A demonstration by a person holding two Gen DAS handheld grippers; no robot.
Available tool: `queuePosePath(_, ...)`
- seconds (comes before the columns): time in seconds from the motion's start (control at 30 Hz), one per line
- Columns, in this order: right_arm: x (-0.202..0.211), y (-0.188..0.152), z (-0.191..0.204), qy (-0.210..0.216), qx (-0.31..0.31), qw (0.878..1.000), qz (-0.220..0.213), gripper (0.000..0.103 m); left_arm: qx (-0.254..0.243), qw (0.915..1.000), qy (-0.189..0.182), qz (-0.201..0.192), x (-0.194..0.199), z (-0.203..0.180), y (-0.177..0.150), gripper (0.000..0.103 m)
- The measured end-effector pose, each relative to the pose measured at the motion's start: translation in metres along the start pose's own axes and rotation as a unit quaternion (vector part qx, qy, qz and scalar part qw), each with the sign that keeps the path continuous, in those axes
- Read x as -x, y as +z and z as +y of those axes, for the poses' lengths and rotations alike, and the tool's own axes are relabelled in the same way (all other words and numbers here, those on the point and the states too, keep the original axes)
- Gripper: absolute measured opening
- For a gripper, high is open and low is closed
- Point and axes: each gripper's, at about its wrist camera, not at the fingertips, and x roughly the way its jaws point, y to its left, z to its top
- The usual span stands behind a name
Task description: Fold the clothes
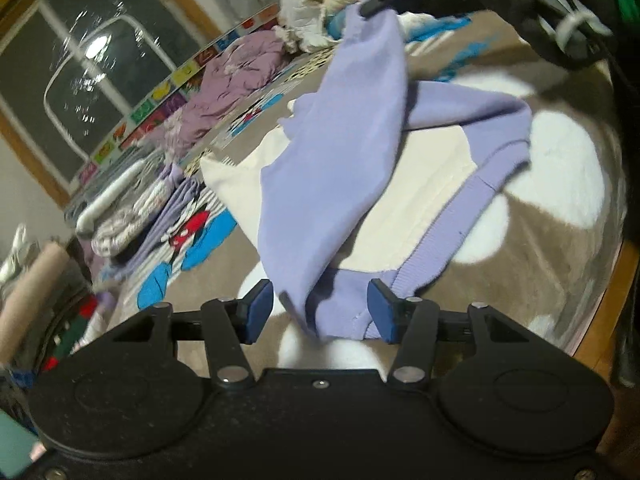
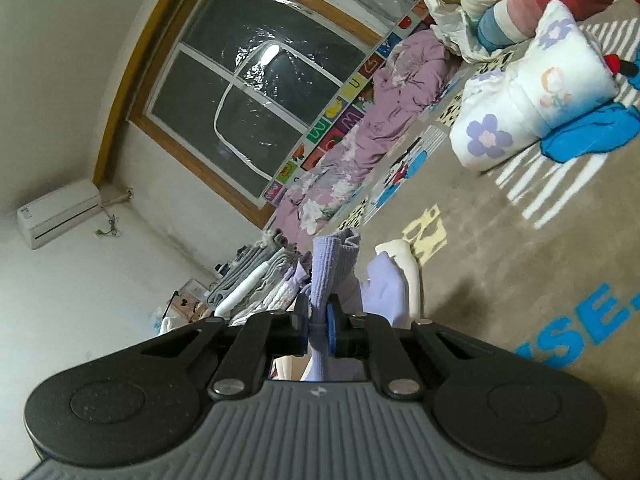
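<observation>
Between right fingers (image 2: 320,322), lilac sweater (image 2: 334,268).

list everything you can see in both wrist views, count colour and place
sweatshirt: one, lilac and cream, partly lifted off the rug, cuff pinched in the right gripper
rug: one, taupe with white, blue and cartoon prints, under everything
folded clothes stack: one pile, white, grey and lilac, far edge of rug
purple floral bedding: one heap, below the window
flower-print bundle: one, white with purple flowers, on the rug
window: one, wood frame, dark
air conditioner: one, white, on the wall
left gripper: open, hem lying between its fingers
right gripper: shut on the cuff
</observation>
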Motion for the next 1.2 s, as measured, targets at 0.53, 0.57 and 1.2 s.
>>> queuePosePath(0.53,0.016,0.005,-0.018,0.005,-0.064,0.998,-0.006,0.01,0.005,0.9992,-0.038,0.014,-0.006,0.007,0.001,0.04)
queuePosePath(0.57,0.015,0.003,-0.021,-0.005,-0.069,0.998,0.004,0.01,0.006,0.999,-0.041,0.015,-0.007,0.008,0.001,0.04)
queuePosePath(1.2,0.014,-0.025,-0.054,-0.109,-0.111,0.986,0.055,0.014,0.164,0.9803,-0.111,-0.003,0.008,0.08,-0.003,0.046)
